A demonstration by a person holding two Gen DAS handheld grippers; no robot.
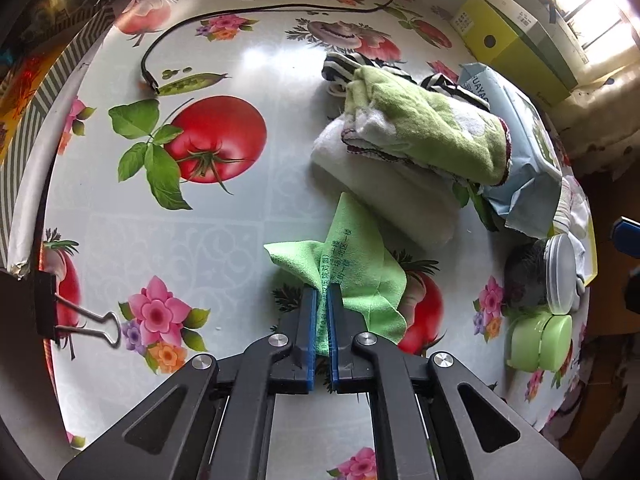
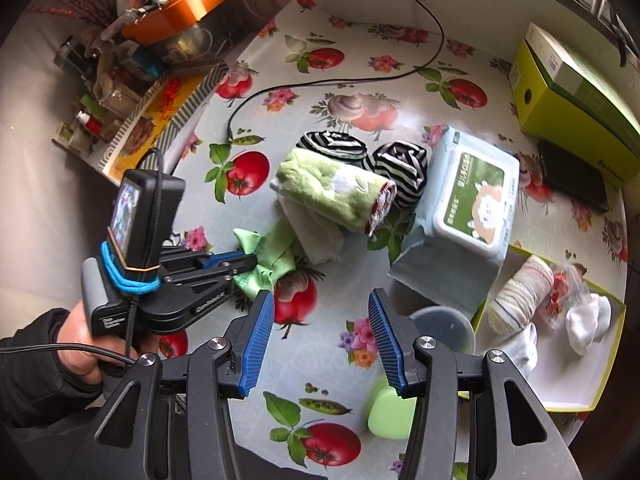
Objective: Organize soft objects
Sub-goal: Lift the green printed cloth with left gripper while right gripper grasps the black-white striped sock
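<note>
Clamped together on thin green cloth (image 1: 352, 276): left gripper (image 1: 322, 300), blue pads pinching a bunched fold; printed characters along the fold, too small to read. Just beyond, rolled white towel (image 1: 384, 192) under rolled green towel (image 1: 432, 136). Behind those, two striped rolls (image 2: 400, 176). Further right, wet-wipes pack (image 2: 472, 200), lid label illegible. Held apart over flowered tablecloth (image 2: 320, 312): right gripper (image 2: 321, 300). Far right, green box (image 2: 576, 96) and tray (image 2: 600, 364) of white socks.
</note>
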